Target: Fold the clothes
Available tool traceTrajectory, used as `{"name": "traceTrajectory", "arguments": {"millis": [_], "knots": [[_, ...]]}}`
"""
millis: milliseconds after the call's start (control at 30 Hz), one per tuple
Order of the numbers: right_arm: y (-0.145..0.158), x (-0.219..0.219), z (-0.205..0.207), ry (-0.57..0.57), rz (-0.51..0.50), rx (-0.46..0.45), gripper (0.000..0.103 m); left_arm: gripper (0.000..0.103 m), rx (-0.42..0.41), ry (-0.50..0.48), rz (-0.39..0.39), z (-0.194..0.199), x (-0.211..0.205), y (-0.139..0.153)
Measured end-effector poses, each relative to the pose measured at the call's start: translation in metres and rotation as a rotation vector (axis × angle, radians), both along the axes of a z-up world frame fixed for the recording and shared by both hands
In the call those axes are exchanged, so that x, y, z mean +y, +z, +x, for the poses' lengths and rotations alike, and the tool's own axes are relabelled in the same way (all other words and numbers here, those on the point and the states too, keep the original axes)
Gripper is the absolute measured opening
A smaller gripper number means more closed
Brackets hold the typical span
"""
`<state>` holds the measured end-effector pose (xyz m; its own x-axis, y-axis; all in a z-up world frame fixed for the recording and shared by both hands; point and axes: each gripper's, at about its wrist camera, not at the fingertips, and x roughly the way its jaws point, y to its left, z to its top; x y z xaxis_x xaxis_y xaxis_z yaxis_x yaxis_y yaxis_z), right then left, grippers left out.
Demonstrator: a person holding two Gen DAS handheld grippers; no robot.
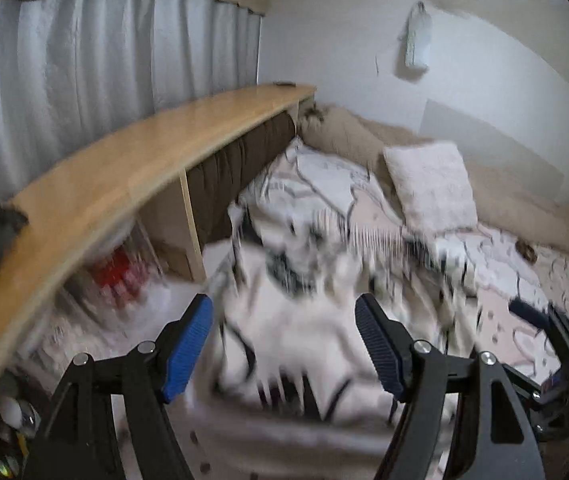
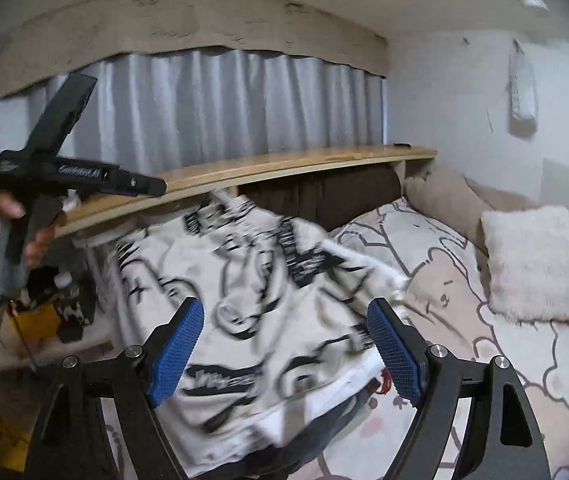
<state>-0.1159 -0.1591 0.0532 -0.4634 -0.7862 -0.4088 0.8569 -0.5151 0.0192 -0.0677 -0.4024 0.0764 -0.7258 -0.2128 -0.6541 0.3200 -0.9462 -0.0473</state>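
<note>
A white garment with black cartoon print [image 2: 252, 320] lies spread and rumpled on the bed; it also shows, blurred, in the left wrist view [image 1: 296, 320]. My left gripper [image 1: 284, 344] is open above it, its blue pads wide apart and empty. My right gripper [image 2: 284, 348] is open too, hovering over the garment's near part with nothing between its pads. The left gripper's body [image 2: 64, 176], held in a hand, shows at the far left of the right wrist view, raised above the bed. The right gripper's body [image 1: 556, 344] shows at the right edge of the left wrist view.
A long wooden shelf [image 1: 124, 176] runs along the bed's far side in front of grey curtains [image 2: 224, 108]. A fluffy white pillow [image 2: 532, 260] and beige cushions [image 1: 340, 136] lie by the wall. The bedsheet [image 2: 464, 280] is pink with bear prints. Clutter sits below the shelf [image 2: 44, 312].
</note>
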Motion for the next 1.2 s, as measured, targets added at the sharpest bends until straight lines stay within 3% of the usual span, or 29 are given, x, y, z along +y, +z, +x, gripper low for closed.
{"name": "traceTrajectory", "arguments": {"millis": [100, 200, 267, 333, 433, 567, 700, 900, 1000, 1133, 1200], "knots": [[-0.023, -0.017, 0.01, -0.02, 0.094, 0.038, 0.084, 0.075, -0.064, 0.036, -0.024, -0.003, -0.003, -0.035], [-0.043, -0.02, 0.01, -0.04, 0.128, 0.018, 0.084, 0.083, -0.043, 0.052, 0.053, 0.002, -0.02, -0.051], [-0.052, -0.01, 0.005, -0.04, 0.108, -0.033, 0.085, 0.086, -0.008, 0.048, 0.099, 0.011, -0.029, -0.05], [-0.06, -0.001, 0.0, -0.043, 0.092, -0.078, 0.093, 0.089, 0.016, 0.056, 0.121, 0.018, -0.035, -0.048], [-0.062, 0.01, -0.003, -0.053, 0.082, -0.119, 0.094, 0.089, 0.07, 0.084, 0.15, 0.033, -0.036, -0.039], [-0.049, 0.03, 0.004, -0.096, -0.003, -0.071, 0.094, 0.087, 0.161, 0.155, 0.054, 0.06, -0.016, -0.019], [-0.047, 0.037, -0.003, -0.151, -0.028, -0.101, 0.094, 0.087, 0.205, 0.197, -0.006, 0.077, 0.0, -0.005], [-0.069, 0.026, -0.012, -0.29, 0.152, -0.055, 0.094, 0.087, 0.228, 0.208, -0.062, 0.094, 0.023, 0.001], [-0.064, 0.038, -0.004, -0.287, 0.112, -0.073, 0.094, 0.088, 0.24, 0.214, -0.09, 0.103, 0.035, 0.005], [-0.044, 0.061, 0.015, -0.281, 0.04, -0.073, 0.094, 0.101, 0.261, 0.198, -0.096, 0.11, 0.056, 0.005], [-0.034, 0.073, 0.025, -0.278, 0.004, -0.073, 0.095, 0.101, 0.274, 0.18, -0.086, 0.113, 0.069, 0.005]]}}
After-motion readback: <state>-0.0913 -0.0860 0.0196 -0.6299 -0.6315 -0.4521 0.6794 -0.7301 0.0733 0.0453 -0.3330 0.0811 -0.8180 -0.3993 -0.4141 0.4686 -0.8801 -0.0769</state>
